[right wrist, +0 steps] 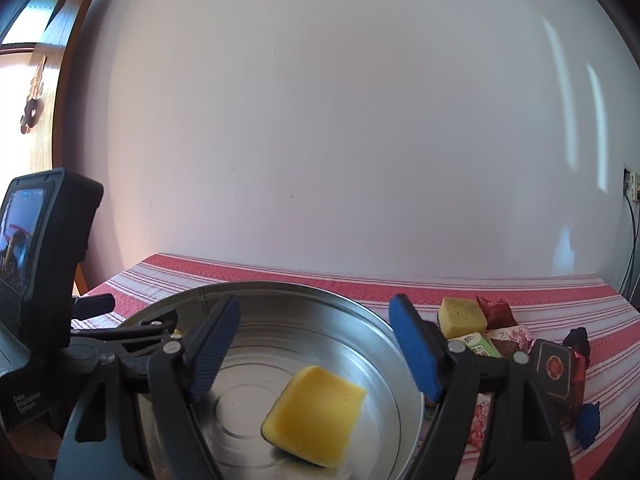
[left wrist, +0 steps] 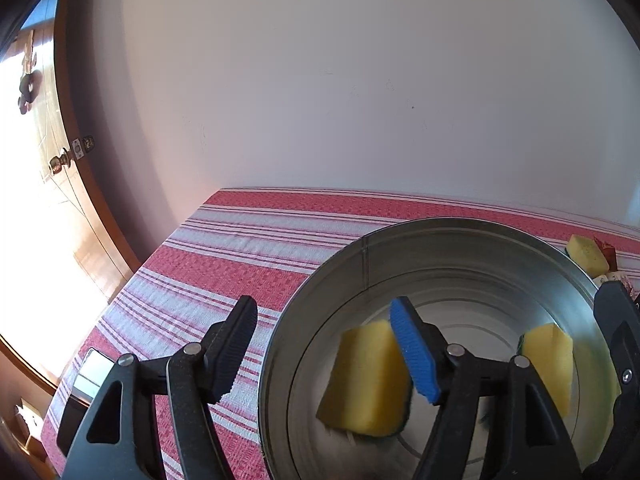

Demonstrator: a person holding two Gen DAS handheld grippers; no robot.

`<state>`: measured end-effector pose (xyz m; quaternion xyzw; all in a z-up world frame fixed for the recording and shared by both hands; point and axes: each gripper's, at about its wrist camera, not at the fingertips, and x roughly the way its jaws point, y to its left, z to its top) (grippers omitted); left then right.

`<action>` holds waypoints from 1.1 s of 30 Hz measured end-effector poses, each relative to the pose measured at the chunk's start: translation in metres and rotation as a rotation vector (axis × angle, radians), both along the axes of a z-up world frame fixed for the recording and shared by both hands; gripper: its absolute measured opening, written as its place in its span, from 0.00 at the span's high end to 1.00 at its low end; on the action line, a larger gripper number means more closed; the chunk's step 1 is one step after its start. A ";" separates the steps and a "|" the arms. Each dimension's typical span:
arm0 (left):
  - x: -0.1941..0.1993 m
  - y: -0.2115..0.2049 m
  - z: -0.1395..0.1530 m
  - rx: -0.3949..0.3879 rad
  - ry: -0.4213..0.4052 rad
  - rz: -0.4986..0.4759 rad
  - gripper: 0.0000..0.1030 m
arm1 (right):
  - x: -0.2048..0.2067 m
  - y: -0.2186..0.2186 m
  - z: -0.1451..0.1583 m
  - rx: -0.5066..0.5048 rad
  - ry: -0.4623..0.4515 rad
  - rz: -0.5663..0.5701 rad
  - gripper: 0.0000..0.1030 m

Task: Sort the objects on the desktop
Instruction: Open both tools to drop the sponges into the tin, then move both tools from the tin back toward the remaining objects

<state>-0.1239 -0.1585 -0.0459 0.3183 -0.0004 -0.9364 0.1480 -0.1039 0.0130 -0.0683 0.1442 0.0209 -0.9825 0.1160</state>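
Note:
A round metal tin [left wrist: 360,248] [right wrist: 384,332] stands on the red striped tablecloth. A yellow sponge [right wrist: 316,418] [left wrist: 366,376] with a dark underside lies inside it; its reflection shows on the tin's wall [left wrist: 548,364]. My right gripper [right wrist: 316,352] is open and empty just above the sponge. My left gripper [left wrist: 324,352] is open and empty over the tin's left rim. A second yellow sponge [right wrist: 462,314] [left wrist: 586,256] lies on the cloth right of the tin, beside wrapped snacks.
Right of the tin lie a green-white packet [right wrist: 480,344], red wrappers [right wrist: 496,312], a dark card box [right wrist: 554,368] and a blue object [right wrist: 588,424]. The left gripper's body with its screen [right wrist: 36,264] is at left. A phone [left wrist: 88,376] lies near the cloth's left edge.

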 end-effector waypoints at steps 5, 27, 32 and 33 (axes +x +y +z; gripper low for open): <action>0.002 -0.004 -0.001 0.021 0.005 0.010 0.31 | 0.026 -0.003 0.014 -0.036 0.090 -0.040 0.06; 0.019 0.003 0.007 0.002 0.170 -0.018 0.31 | 0.031 0.011 0.018 -0.096 0.146 -0.127 0.00; 0.031 0.013 0.014 0.013 0.260 -0.043 0.31 | 0.040 0.037 0.017 -0.092 0.159 -0.198 0.00; 0.033 0.016 0.014 0.011 0.268 -0.049 0.31 | 0.042 0.045 0.018 -0.098 0.153 -0.212 0.00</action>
